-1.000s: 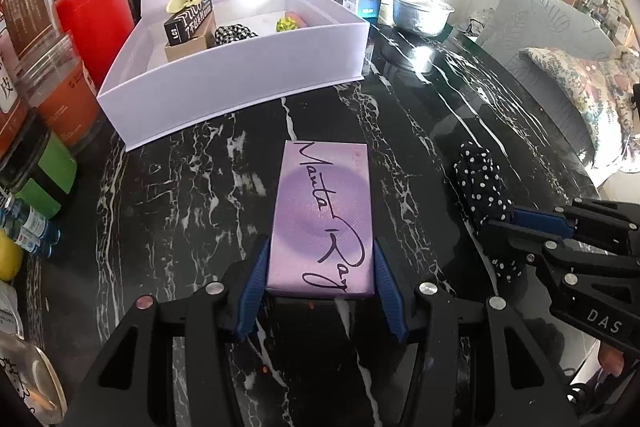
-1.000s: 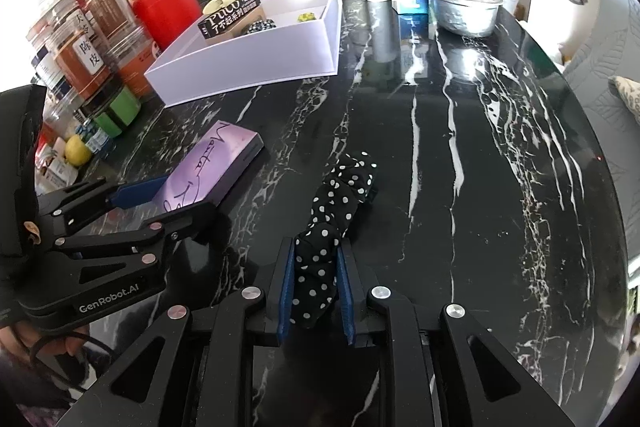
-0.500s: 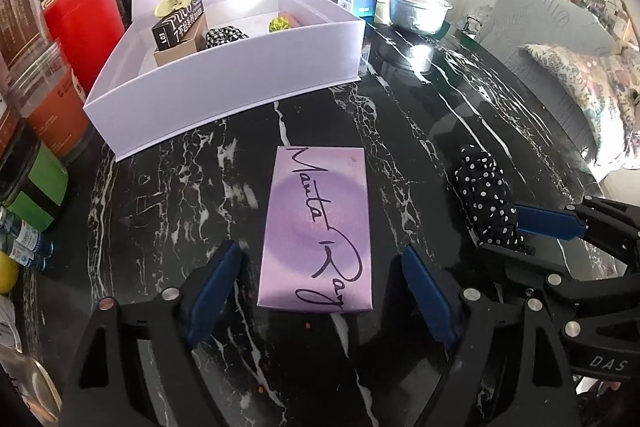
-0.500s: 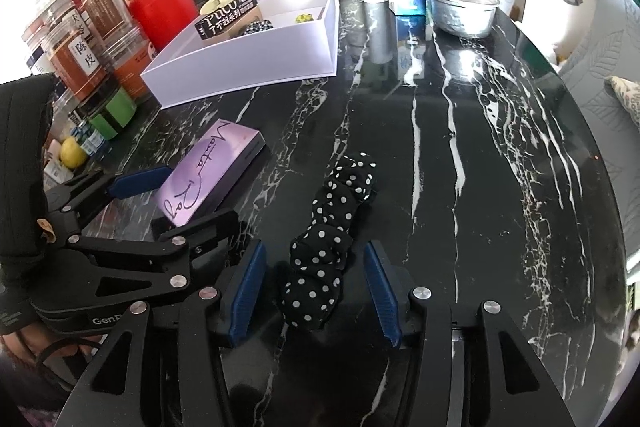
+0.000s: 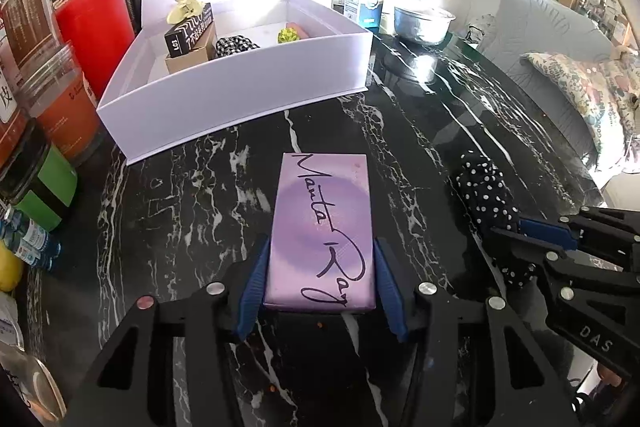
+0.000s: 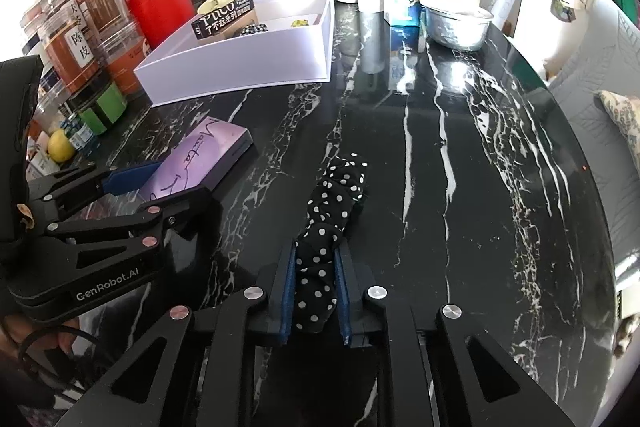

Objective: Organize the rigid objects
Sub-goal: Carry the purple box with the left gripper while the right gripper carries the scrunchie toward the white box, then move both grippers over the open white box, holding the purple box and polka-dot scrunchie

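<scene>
A purple box (image 5: 322,231) with black handwriting lies flat on the black marble table. My left gripper (image 5: 320,259) has the box's near end between its jaws, which are closing, and the blue pads (image 5: 256,279) touch both long sides. To its right, a black polka-dot scrunchie (image 6: 332,195) lies stretched along the table. My right gripper (image 6: 316,263) is shut on the scrunchie's near end. Behind both stands an open white box (image 5: 240,87) that holds a black carton, a checked scrunchie and a small green item.
Jars, a red canister (image 5: 96,23) and a green-labelled jar (image 5: 40,183) crowd the left edge, with a lemon (image 6: 60,145) beside them. A metal bowl (image 5: 422,23) and a milk carton (image 5: 362,1) stand at the back. The table's rounded edge curves along the right.
Half a second ago both grippers stood open around their objects. Now the left has closed back onto the purple box and the right onto the polka-dot scrunchie. Neither object has moved.
</scene>
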### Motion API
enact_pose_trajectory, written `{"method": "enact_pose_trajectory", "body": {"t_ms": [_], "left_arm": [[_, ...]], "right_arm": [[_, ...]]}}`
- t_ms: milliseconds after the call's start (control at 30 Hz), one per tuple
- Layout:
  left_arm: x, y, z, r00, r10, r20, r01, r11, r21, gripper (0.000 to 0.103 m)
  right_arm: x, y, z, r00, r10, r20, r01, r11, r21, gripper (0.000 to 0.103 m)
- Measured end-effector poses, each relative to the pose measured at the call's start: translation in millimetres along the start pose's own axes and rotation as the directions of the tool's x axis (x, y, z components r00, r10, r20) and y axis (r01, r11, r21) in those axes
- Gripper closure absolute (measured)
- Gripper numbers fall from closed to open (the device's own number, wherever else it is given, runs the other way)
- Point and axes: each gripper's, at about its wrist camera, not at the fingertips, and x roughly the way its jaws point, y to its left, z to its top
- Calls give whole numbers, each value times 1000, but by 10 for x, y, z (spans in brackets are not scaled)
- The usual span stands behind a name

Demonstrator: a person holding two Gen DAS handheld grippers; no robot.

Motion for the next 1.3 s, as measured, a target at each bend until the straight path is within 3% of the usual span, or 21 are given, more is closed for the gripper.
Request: {"method": "enact_pose_trajectory", "body": {"t_ms": [333, 933, 1300], "left_arm": [[-117, 39, -64, 1000, -24, -8, 24, 999, -28, 53], [-550, 270, -276, 999, 35, 30, -32, 995, -100, 53], [-781, 385, -199, 995, 56, 79, -46, 992, -118, 53]], "right_arm": [[-98, 61, -21, 999, 32, 10, -32, 999, -5, 86], [-195, 515, -66, 991, 135, 7, -133, 986, -102, 86], [-337, 762, 26, 982, 186, 34, -178, 969, -172, 86]]}}
